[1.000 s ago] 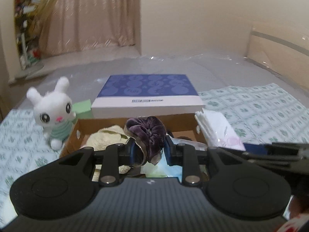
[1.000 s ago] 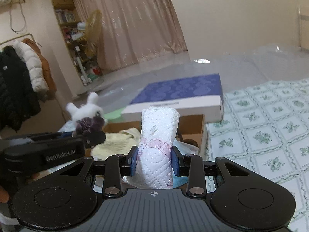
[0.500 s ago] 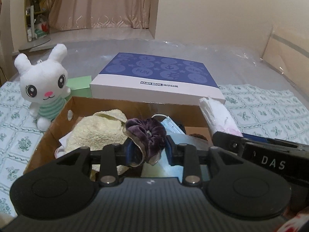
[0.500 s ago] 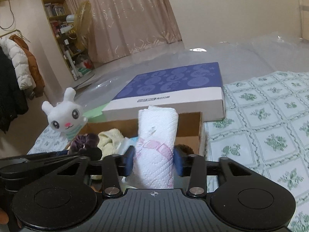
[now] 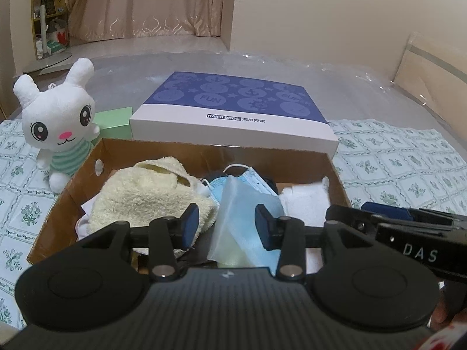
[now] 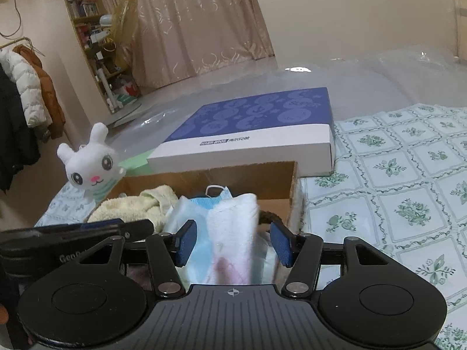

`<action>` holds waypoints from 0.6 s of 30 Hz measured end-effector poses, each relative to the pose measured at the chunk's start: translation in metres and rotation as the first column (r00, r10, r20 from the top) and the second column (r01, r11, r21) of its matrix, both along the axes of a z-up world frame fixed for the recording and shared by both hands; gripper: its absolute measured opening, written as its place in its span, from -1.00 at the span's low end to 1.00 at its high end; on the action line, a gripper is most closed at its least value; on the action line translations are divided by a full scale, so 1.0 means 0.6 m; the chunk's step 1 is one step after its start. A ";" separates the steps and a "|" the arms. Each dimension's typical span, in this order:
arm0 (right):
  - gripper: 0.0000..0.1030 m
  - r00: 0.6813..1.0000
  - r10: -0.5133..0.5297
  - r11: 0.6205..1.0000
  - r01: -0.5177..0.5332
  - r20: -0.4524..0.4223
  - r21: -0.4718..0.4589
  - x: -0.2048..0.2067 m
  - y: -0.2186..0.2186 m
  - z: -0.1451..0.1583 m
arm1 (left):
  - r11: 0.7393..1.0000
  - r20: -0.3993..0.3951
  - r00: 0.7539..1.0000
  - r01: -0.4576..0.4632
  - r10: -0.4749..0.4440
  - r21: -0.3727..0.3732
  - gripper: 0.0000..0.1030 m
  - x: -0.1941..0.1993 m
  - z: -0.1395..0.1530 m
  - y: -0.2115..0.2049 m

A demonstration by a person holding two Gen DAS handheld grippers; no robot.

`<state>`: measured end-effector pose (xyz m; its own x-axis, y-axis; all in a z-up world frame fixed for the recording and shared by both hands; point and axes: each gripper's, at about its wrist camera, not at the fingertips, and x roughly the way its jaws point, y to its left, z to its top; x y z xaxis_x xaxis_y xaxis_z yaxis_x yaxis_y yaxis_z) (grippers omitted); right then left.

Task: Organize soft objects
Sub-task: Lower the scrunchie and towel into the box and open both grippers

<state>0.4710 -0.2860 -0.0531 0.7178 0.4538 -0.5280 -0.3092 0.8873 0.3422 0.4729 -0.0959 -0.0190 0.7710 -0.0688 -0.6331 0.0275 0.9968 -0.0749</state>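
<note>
The left gripper (image 5: 227, 226) was held over the open cardboard box (image 5: 186, 153), its jaws parted and still opening. Nothing was clamped between the pads; a blue face mask (image 5: 248, 201) lay in the box below and showed through the gap, untouched by either pad. Just left of the mask, a cream towel (image 5: 146, 195) was heaped in the box, and the left pad was seen in front of its edge. To the right of the mask a white paper towel (image 5: 306, 201) lay against the right wall of the box.

The right gripper (image 6: 233, 240) was held over the same box (image 6: 233, 176) from the right side, its jaws likewise spread and opening. The white paper towel (image 6: 233, 227), with a faint pink print on it, stood between the pads, but a clear gap was seen on each side, so it was not gripped. The face mask (image 6: 201, 204) was seen just behind and left of it, and the cream towel (image 6: 131, 204) further left.

Outside the box, a white plush rabbit (image 5: 58, 122) with a striped green shirt was propped at its left corner. A flat blue-and-white box (image 5: 233, 113) lay behind the cardboard one, with a small green box (image 5: 115, 122) beside it. Everything rested on a sheet (image 6: 394, 175) patterned with green flowers.
</note>
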 end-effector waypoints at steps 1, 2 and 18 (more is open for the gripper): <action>0.09 1.000 0.002 1.000 -0.002 0.002 -0.004 -0.002 -0.002 0.000 | 1.000 0.000 1.000 0.003 -0.003 0.004 -0.26 -0.002 0.001 -0.002; 0.09 1.000 0.003 1.000 -0.003 0.004 -0.007 -0.005 -0.003 0.000 | 1.000 0.000 1.000 0.005 -0.005 0.010 -0.26 -0.003 0.002 -0.004; 0.09 1.000 0.030 0.999 -0.030 0.006 -0.040 -0.049 -0.009 0.008 | 0.999 -0.002 0.999 0.036 -0.036 0.039 -0.26 -0.045 0.023 -0.018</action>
